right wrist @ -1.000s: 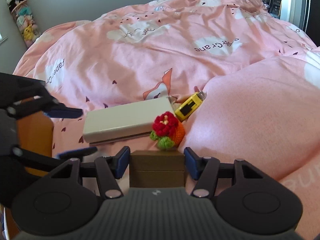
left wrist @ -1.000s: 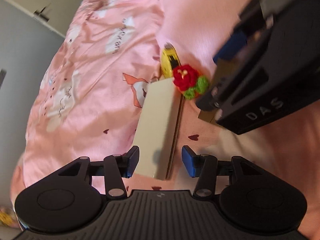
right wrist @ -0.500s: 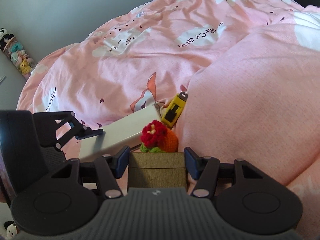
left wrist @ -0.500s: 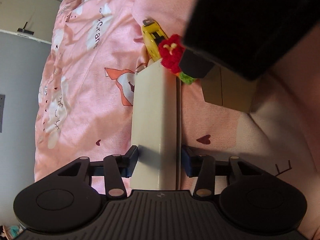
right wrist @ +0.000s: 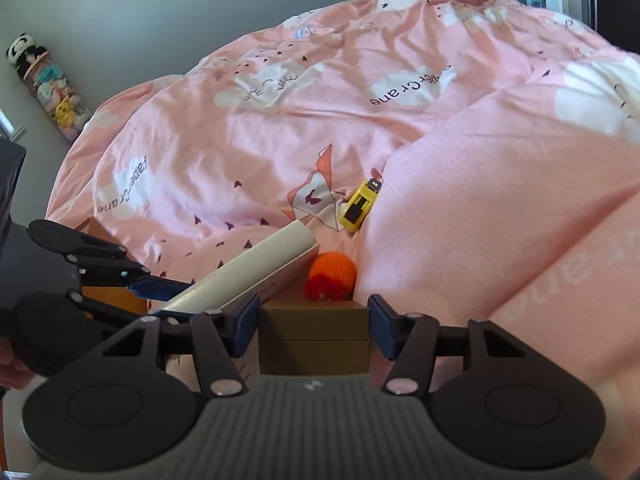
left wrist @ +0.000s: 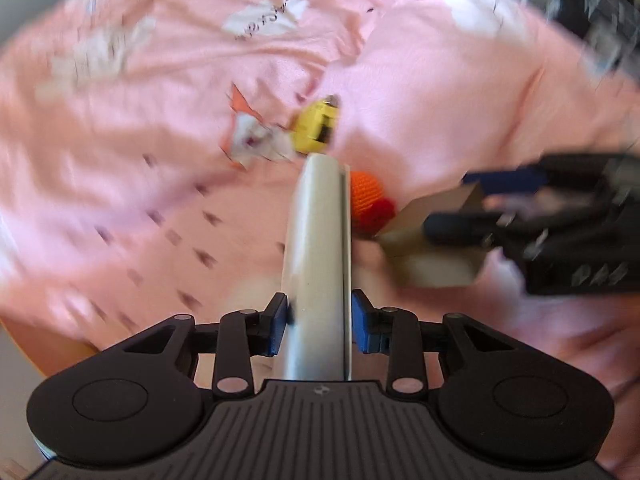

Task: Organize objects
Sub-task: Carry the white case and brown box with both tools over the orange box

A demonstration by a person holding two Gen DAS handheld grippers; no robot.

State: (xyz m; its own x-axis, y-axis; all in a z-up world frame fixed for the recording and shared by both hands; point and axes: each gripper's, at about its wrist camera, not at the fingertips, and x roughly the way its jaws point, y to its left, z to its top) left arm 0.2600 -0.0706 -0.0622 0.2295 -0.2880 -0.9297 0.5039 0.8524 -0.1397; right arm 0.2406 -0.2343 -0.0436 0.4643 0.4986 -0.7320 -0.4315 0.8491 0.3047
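Left wrist view showed us the pink duvet (left wrist: 120, 184) spreading ahead of both claws, badly blurred. Our left claw (left wrist: 319, 322) was clamped on the near end of the long white box (left wrist: 318, 248), which ran straight forward from its pads and tilted upward. To its right, our right claw (left wrist: 476, 204) gripped the small brown box (left wrist: 432, 252); in the right wrist view that box (right wrist: 314, 336) sat squarely between the pads with the claw (right wrist: 314, 330) closed on it. Just beyond it lay the orange-and-red crocheted toy (right wrist: 331, 276), and farther ahead, past the white box's far tip, the yellow utility knife (right wrist: 359, 208).

We judged both boxes were in the lift-and-carry step; next we would need a place to set them, which neither view revealed, and steady grips meanwhile.

Against the frames half a second earlier, the white box had risen off the duvet and swung, and the toy had rolled so its orange side faced us.
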